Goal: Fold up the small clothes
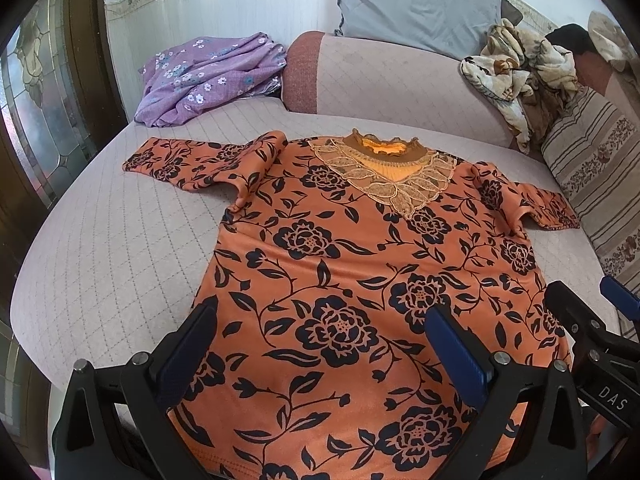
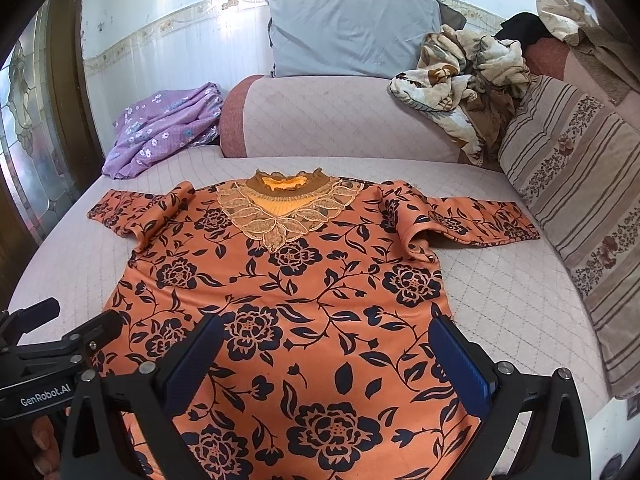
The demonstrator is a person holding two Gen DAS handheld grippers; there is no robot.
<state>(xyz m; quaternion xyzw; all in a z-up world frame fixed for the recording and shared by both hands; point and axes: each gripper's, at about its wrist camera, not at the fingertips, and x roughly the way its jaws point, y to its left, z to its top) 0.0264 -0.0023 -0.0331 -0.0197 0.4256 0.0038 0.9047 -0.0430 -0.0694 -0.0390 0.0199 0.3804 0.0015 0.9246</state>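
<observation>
The orange floral blouse (image 1: 340, 264) lies face up and spread flat on the quilted sofa seat (image 1: 100, 248), lace collar (image 1: 384, 172) at the far end, hem nearest the cameras, both sleeves out to left and right. No fold looks made yet, so the task seems at its start: 2 sleeves and the body remain to be folded. The left gripper (image 1: 320, 344) and right gripper (image 2: 326, 356) hover over the near hem, jaws spread wide, gripping nothing. A purple flowered garment (image 1: 208, 76) sits crumpled far left, apparently unfolded too.
</observation>
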